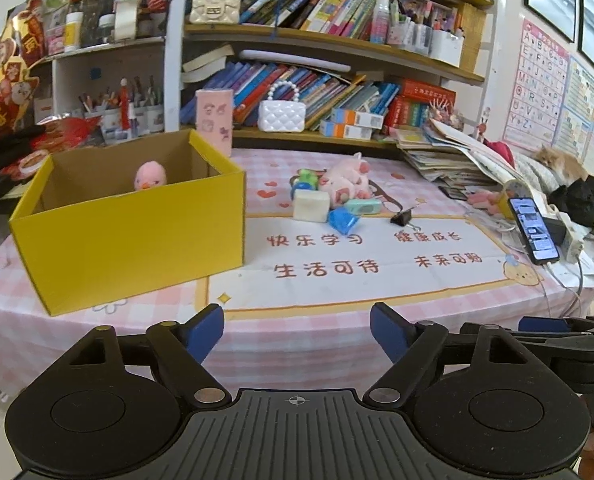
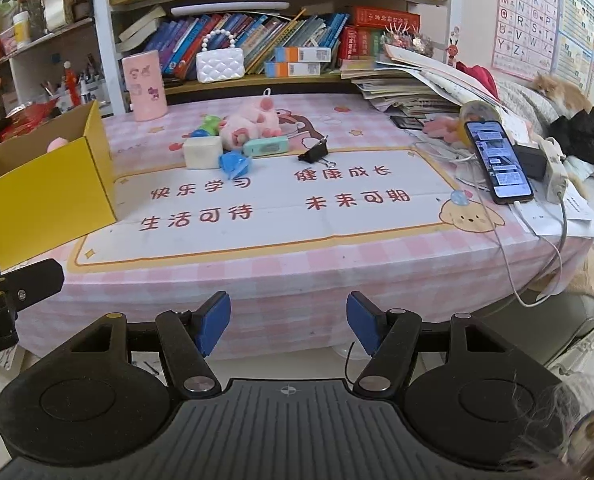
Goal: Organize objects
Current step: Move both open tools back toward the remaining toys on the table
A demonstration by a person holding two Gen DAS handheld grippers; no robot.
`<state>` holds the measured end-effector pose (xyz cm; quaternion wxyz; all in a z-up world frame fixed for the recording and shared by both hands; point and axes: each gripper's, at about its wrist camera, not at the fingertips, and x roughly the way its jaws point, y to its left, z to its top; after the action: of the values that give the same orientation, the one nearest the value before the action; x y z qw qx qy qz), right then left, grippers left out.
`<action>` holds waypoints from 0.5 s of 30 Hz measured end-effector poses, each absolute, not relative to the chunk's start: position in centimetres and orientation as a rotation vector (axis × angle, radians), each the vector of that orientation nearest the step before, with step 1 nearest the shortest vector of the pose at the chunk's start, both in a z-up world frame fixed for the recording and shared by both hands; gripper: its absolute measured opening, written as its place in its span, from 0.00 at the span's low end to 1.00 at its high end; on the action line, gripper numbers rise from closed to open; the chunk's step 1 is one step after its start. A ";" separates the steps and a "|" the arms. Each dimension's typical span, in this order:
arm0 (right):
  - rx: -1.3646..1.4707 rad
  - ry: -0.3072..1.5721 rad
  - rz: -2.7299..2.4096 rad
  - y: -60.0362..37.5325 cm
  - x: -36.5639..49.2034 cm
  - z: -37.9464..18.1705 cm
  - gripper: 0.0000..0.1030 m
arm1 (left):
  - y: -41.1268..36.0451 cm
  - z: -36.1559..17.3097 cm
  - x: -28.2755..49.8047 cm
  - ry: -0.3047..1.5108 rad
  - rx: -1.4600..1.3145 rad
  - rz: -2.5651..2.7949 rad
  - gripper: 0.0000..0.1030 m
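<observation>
yellow box (image 1: 137, 236): one pink toy (image 1: 149, 176) inside | left claw (image 1: 297, 330) agape | right claw (image 2: 289, 322) agape

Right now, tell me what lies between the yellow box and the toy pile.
Only bare tablecloth separates the yellow box from the toy pile, clearest in the left wrist view.

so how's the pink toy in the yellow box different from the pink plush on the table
The toy in the box looks small, round and plain pink with an orange beak; the plush looks bigger and lumpier, with darker pink patches. The toy sits alone inside the yellow box, only its head showing; the plush lies in the open on the tablecloth among other small items. Both are soft-looking and pink.
</observation>
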<state>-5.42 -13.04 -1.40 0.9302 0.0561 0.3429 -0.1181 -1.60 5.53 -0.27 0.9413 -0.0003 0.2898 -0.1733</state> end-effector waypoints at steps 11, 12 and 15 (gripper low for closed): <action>0.103 0.732 -0.233 -15.6 -2.8 -1.6 0.61 | 2.5 -0.7 1.1 0.623 0.008 -0.354 0.81; 0.104 0.736 -0.232 -15.9 -2.5 -1.7 0.61 | 2.3 -0.7 1.3 0.624 0.007 -0.351 0.81; 0.110 0.746 -0.233 -16.9 -1.5 -1.8 0.61 | 1.4 -0.9 2.2 0.636 0.003 -0.345 0.81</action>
<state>-1.50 -16.87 -1.84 0.9232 0.0534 0.3632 -0.1137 2.20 1.41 -0.88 0.9353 0.0012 0.3109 -0.1689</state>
